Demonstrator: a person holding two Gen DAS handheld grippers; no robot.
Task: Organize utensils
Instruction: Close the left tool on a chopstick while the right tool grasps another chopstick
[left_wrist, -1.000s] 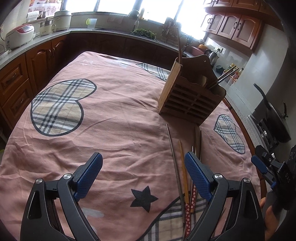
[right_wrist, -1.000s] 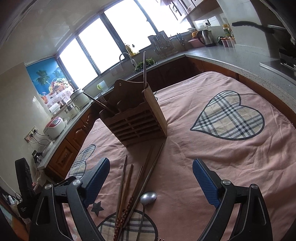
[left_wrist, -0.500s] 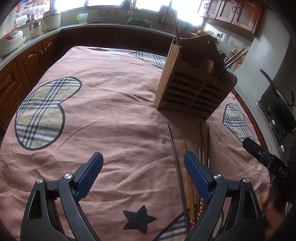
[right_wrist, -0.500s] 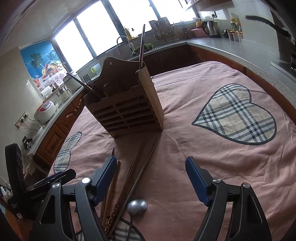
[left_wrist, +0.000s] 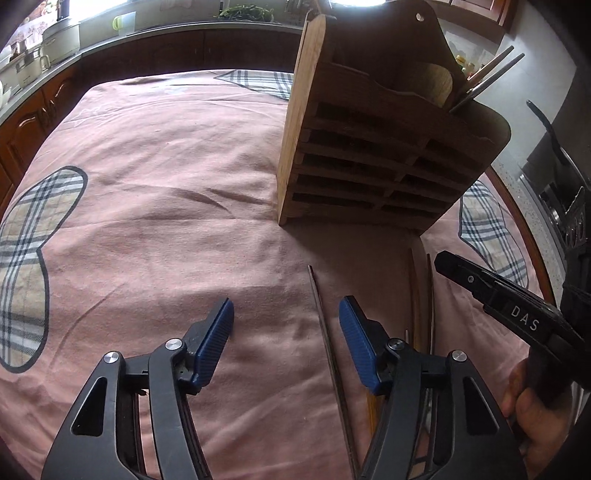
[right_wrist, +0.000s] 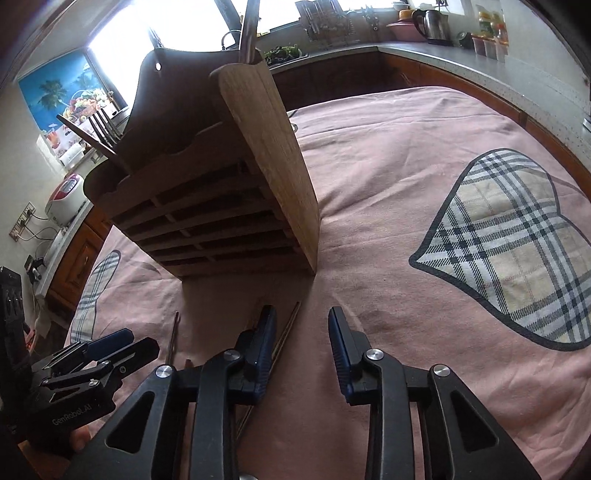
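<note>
**Chopsticks lie loose in front of the wooden rack**

Chopsticks, thin wooden and metal sticks (left_wrist: 327, 332), lie on the pink cloth-covered worktop (left_wrist: 147, 221) at lower centre, just below the slatted brown wooden utensil holder (left_wrist: 369, 166). Both claws are in the approach step. The left claw (left_wrist: 286, 343) and right claw (right_wrist: 301, 343) have just been narrowing, yet each stands spread with nothing pinched. Next, each likely needs to straddle one stick. Readable writing: "DAS" and "GenRobot.AI".
</note>
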